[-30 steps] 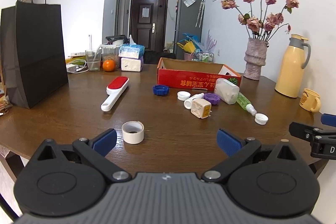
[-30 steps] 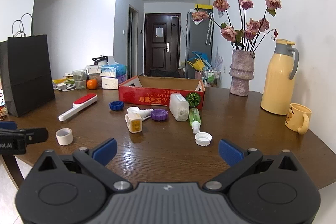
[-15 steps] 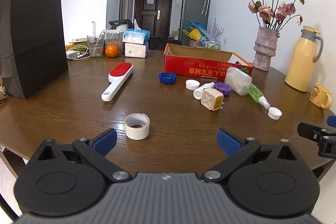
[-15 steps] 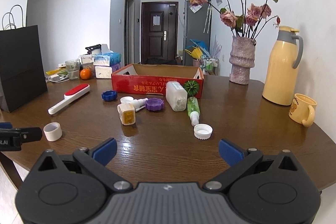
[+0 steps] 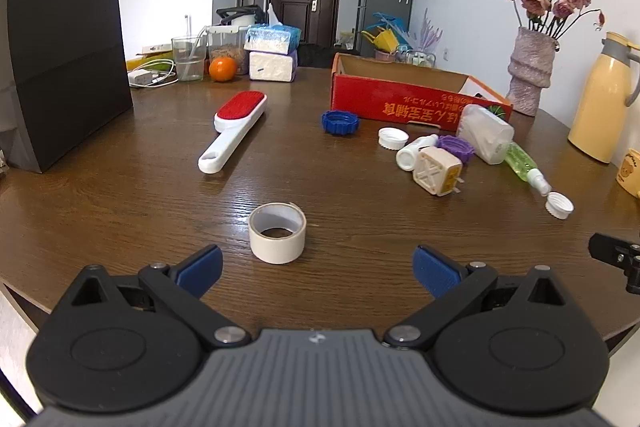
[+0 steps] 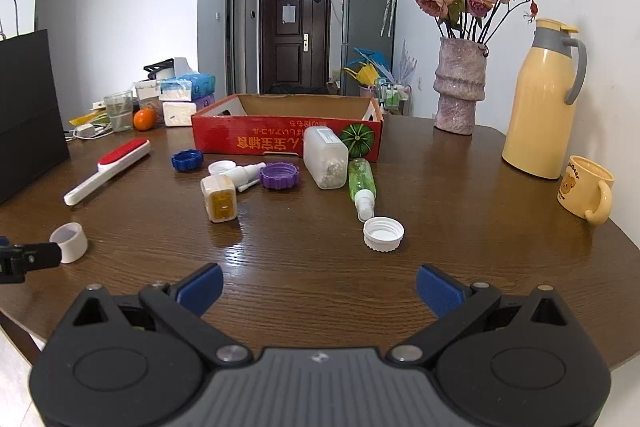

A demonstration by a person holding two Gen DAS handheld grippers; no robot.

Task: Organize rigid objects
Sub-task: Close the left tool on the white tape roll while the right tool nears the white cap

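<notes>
Left gripper (image 5: 316,267) hovers low with fingers wide apart just short of the tape roll (image 5: 277,238) on the table (image 5: 120,187), while right gripper (image 6: 318,287), fingers spread too, faces a white cap (image 6: 383,233).

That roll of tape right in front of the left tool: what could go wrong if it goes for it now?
Two risks, I think. The roll of tape sits nearer one finger of the open left tool than the other, so closing could shove it sideways instead of gripping it. And the path to the red box crosses the blue cap and the lint brush, which a low carry might knock.
</notes>
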